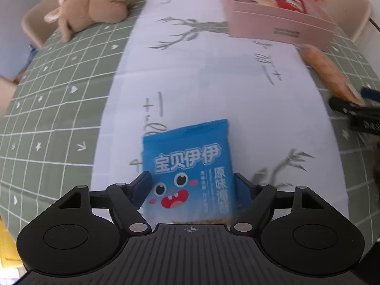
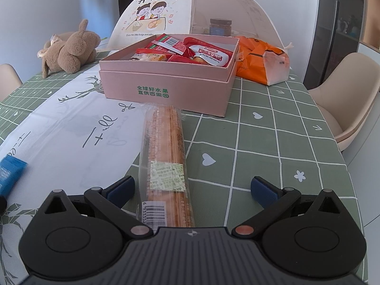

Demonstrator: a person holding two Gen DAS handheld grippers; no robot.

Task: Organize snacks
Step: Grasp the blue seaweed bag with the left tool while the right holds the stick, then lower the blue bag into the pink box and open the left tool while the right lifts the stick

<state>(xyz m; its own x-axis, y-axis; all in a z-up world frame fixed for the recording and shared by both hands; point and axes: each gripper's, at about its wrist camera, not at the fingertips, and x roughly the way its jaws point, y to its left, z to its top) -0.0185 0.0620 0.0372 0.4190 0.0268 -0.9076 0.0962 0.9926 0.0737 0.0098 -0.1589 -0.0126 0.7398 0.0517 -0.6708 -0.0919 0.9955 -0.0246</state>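
Left gripper (image 1: 192, 182) jaws spread, blue snack packet (image 1: 187, 166) between the pads on the white table runner (image 1: 201, 83), no clear clamp. My right gripper (image 2: 192, 187) is wide, straddling the long cracker sleeve (image 2: 166, 156) that points at the pink box (image 2: 166, 90) of snacks.
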